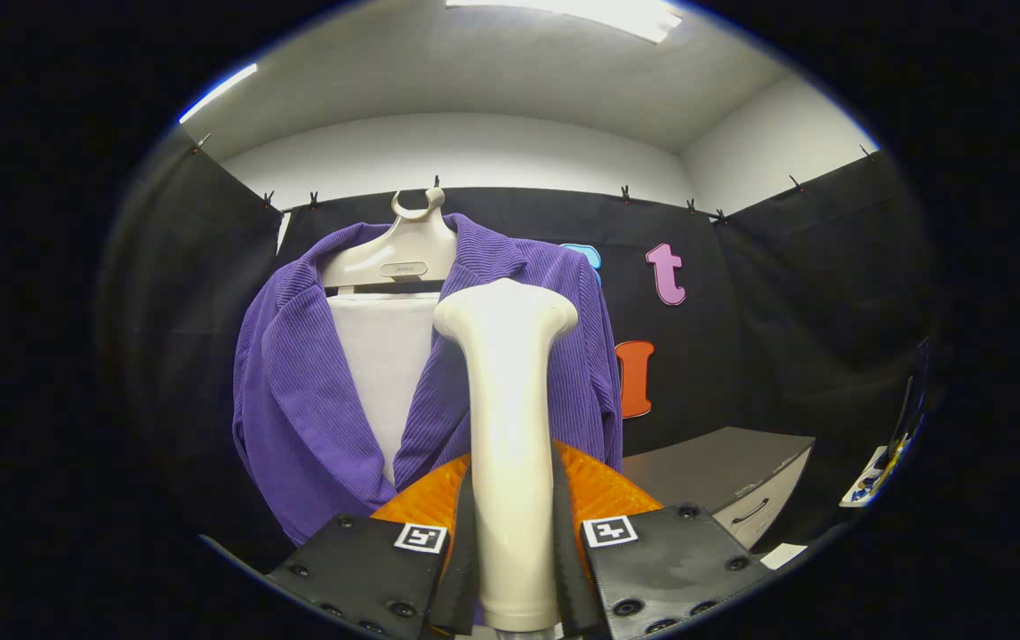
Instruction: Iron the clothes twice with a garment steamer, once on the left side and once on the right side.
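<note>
Tongs [510, 551] are pinching the cream handle of the garment steamer [507, 427], both fingers [465, 542] pressing against its sides as it is standing upright between them. Its flared head is rising just ahead of the fingers, overlapping the right front panel of the purple ribbed jacket [305, 391]. That jacket is hanging open on a pale hanger [403, 253] beyond the steamer, against the black cloth wall, with a white panel [381, 356] showing between its lapels. An orange ribbed surface [598, 489] is curving behind the handle, low down between the steamer and the jacket's hem; what it belongs to is hard to tell from here. Off beside the jacket, a grey cabinet [741, 471] with a drawer handle is sitting near the wall. Ceiling lights [598, 13] are glowing overhead.
</note>
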The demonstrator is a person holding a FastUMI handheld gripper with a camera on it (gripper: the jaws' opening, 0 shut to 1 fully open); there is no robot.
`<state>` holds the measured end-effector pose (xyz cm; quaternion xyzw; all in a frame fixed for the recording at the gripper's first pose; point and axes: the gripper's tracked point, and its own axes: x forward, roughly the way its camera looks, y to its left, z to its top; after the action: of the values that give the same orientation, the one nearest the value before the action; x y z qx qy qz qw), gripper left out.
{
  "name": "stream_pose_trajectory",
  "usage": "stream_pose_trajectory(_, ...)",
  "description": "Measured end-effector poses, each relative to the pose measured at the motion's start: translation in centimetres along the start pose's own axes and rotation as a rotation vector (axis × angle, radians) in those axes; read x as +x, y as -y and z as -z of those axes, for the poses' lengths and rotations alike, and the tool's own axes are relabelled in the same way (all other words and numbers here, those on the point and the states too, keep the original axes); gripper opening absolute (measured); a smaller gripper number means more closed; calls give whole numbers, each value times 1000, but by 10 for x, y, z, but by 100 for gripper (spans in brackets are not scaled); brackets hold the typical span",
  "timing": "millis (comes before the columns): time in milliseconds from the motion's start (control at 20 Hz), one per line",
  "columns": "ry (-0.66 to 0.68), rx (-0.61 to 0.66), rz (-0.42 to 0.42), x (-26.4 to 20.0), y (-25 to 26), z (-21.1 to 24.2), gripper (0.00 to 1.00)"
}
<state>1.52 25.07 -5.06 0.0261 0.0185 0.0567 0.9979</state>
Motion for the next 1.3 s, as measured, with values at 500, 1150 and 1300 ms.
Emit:
stream_pose_trajectory(500,-10,1,3,-6,5,33,42)
stream_pose_trajectory(1150,-101,13,0,-27,17,121,42)
stream_pose_trajectory(1300,-126,14,0,-33,18,142,42)
